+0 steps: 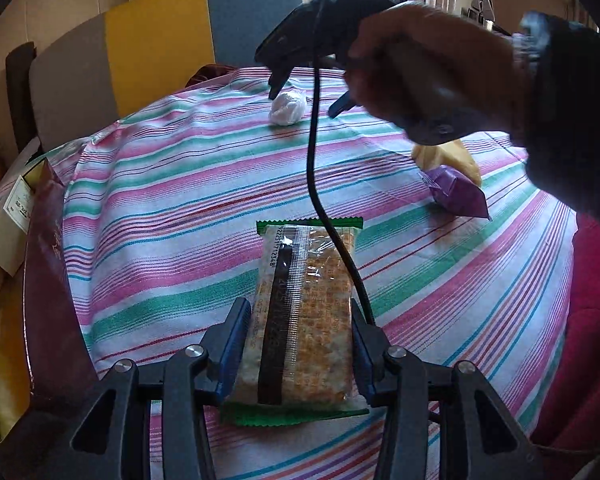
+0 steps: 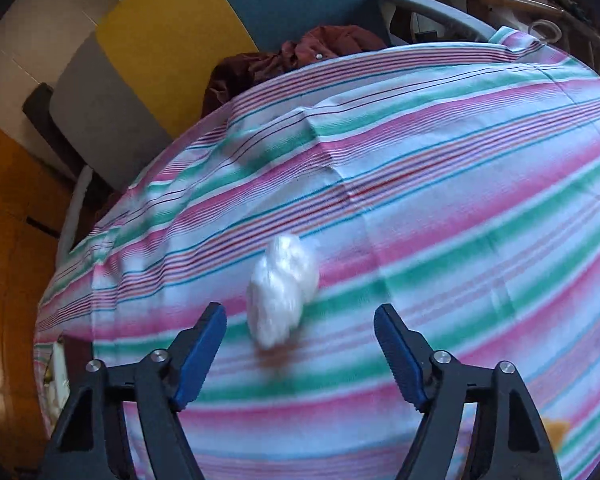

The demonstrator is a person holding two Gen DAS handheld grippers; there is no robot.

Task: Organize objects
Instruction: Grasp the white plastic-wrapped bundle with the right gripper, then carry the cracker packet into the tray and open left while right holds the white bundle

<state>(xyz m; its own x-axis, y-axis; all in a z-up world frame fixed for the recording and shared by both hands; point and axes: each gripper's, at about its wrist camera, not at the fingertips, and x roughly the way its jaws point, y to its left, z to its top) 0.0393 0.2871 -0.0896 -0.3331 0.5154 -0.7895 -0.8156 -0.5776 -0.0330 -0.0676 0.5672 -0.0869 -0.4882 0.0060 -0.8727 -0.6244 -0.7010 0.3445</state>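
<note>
— Closest to the lens, the left gripper [image 1: 298,332] has its blue pads pressed on both long sides of a cracker packet [image 1: 300,300], a clear wrapper with green crimped ends, lying lengthwise between the fingers over the striped tablecloth [image 1: 172,200].

— And to the left of it?

— A dark red box [image 1: 48,280] at the table's edge, with a pale carton [image 1: 12,216] beside it.

— Moving right across the cloth?

— A white crumpled wad [image 1: 287,109] sits near the far edge. Above it hangs the right gripper [image 1: 306,98], held by a hand [image 1: 428,68], a black cable [image 1: 316,168] trailing down from it across the packet. Further right lie a yellow packet [image 1: 466,160] and, touching it, a purple one [image 1: 458,194].

— What does the right gripper's own camera show?

— Its jaws stand apart with nothing between the pads; the picture is blurred. The white wad [image 2: 282,288] lies just ahead of the fingertips [image 2: 300,346], closer to the left finger [image 2: 202,354], not touched by either.
</note>
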